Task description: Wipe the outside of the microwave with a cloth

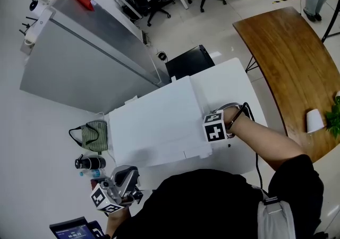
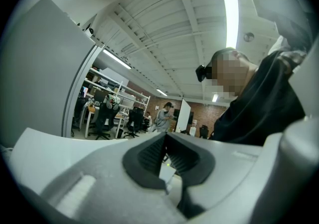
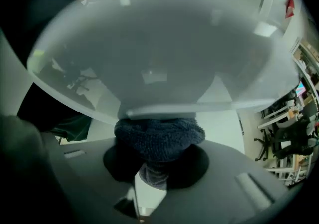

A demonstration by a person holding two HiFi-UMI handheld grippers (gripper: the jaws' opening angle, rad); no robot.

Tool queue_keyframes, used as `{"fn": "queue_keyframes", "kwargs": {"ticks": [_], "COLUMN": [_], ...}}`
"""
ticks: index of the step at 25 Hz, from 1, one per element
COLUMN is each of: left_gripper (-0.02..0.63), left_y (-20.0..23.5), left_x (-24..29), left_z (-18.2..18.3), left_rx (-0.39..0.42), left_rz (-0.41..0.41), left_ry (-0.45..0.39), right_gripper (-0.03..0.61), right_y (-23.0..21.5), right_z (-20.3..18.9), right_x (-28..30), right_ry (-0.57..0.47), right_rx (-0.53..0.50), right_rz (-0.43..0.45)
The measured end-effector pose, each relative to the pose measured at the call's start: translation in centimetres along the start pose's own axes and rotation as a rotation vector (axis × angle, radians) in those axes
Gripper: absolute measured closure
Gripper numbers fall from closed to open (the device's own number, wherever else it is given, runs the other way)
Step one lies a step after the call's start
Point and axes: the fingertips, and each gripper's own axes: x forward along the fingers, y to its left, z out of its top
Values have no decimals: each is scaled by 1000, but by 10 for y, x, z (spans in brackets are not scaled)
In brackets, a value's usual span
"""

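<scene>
White boxy microwave (image 1: 154,126) stands mid-way along the white table (image 1: 231,76). The right gripper (image 3: 158,163) is clamped on a dark blue-grey terry cloth (image 3: 159,138), which is pressed against the oven's right side near the front. The left gripper (image 2: 165,154) hangs low, jaws together and empty. Wiping seems under way; nothing shows which faces are finished, so most likely remain

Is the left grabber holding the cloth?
No, the left gripper grips nothing; the dark cloth is pinched in the right gripper.
</scene>
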Motion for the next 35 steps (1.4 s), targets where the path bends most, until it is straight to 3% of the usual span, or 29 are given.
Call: {"fn": "queue_keyframes", "kwargs": {"ticks": [6,10,13,18,23,27,35], "left_gripper": [611,611,611,611,611,611,611], "left_y": [5,6,-2,3,-4,-3,0], "left_x": [-8,-11,3,3,13,8,-6], "left_z": [-5,-8,0,1,4,3,-3], "left_rx": [-1,1,0,-6,-4,-7,-5], "left_rz": [3,4,-11,-3,-30,-23,-7], "left_ry": [2,6,-7,-9,-11,-14,-11], "right_gripper": [485,486,486,486,486,485,485], "right_y": [7,6,14,42,59,51,64], "right_z": [-25,-29,-27,3,23,13,-19], "right_x": [91,109,87,-19,-65,-28,81], "right_ry": [-36,-88,-120,-196,-90,30,-24], "right_rx": [82,94,110,82,-7,-9,13], "right_rz": [96,111,121,120,83,68,143]}}
